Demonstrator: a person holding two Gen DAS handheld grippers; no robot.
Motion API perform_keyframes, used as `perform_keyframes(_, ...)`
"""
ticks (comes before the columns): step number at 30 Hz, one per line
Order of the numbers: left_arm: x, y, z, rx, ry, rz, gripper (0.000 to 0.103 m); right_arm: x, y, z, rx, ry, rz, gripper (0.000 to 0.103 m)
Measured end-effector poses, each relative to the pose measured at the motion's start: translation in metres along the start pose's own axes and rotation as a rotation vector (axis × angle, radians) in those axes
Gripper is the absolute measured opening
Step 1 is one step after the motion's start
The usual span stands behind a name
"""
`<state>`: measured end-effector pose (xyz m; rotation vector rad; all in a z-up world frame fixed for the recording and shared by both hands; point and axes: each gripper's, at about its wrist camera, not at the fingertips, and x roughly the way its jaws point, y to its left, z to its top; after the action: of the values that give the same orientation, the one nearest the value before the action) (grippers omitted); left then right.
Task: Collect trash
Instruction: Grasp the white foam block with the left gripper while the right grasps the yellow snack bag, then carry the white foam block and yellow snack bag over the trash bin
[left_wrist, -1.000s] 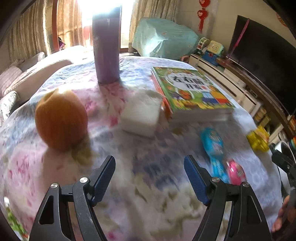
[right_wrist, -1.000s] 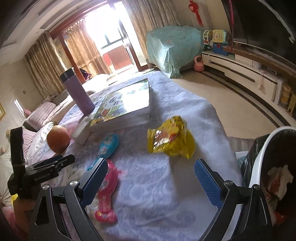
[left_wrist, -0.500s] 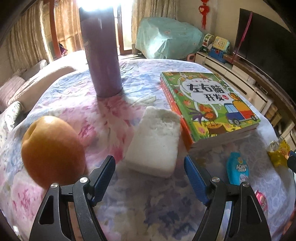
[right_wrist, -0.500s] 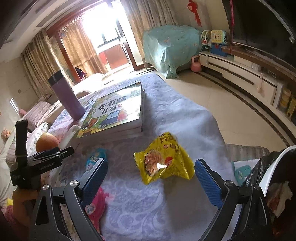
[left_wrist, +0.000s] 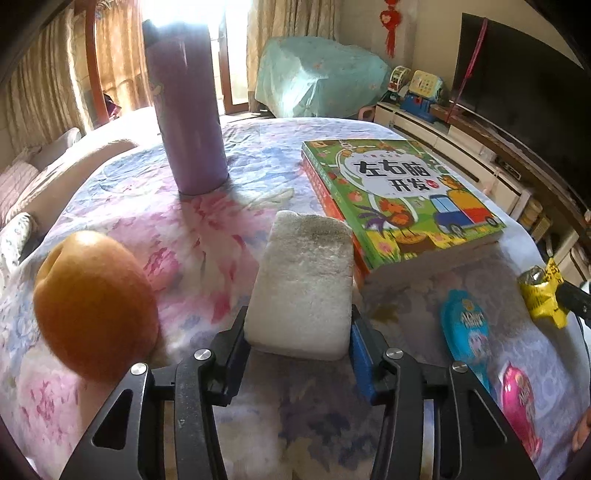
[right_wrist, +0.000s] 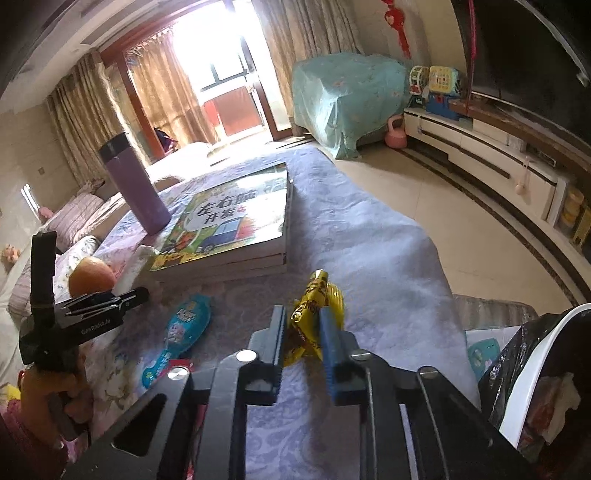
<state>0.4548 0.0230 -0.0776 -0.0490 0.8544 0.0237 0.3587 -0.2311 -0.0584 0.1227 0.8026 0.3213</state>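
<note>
My left gripper (left_wrist: 297, 328) is shut on the near end of a white tissue pack (left_wrist: 304, 280) that lies on the flowered tablecloth (left_wrist: 207, 229). My right gripper (right_wrist: 303, 328) is shut on a crumpled yellow snack bag (right_wrist: 314, 314), held near the table's right edge; the bag also shows in the left wrist view (left_wrist: 543, 295). A blue wrapper (right_wrist: 184, 325) and a pink wrapper (left_wrist: 517, 395) lie on the cloth between the grippers. A white bin with a black liner (right_wrist: 532, 373) holding some rubbish stands on the floor at the lower right.
An orange (left_wrist: 92, 306) sits just left of the tissue pack. A purple flask (left_wrist: 188, 122) stands behind it. A stack of children's books (left_wrist: 399, 195) lies right of the pack. A TV cabinet (right_wrist: 498, 162) runs along the right wall.
My left gripper moved forward and shut on the tissue pack. My right gripper moved onto the yellow snack bag and shut on it.
</note>
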Motion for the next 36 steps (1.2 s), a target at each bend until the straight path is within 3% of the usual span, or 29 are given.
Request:
perform_keyframes(12, -0.065, -0.017, -0.035, -0.034, -0.031, -0.102, 0.047, -0.037, 0.014, -0.021, 0.001, -0.030, 0.062, 0.013)
perform_keyframes(23, -0.111, -0.049, -0.067, 0.012, -0.043, -0.177, 0.047, -0.083, 0.023, -0.050, 0.007, -0.067, 0.098, 0.013)
perform_keyframes(36, -0.149, -0.097, -0.085, 0.109, -0.051, -0.264, 0.047, -0.131, -0.004, -0.081, 0.069, -0.098, 0.072, 0.013)
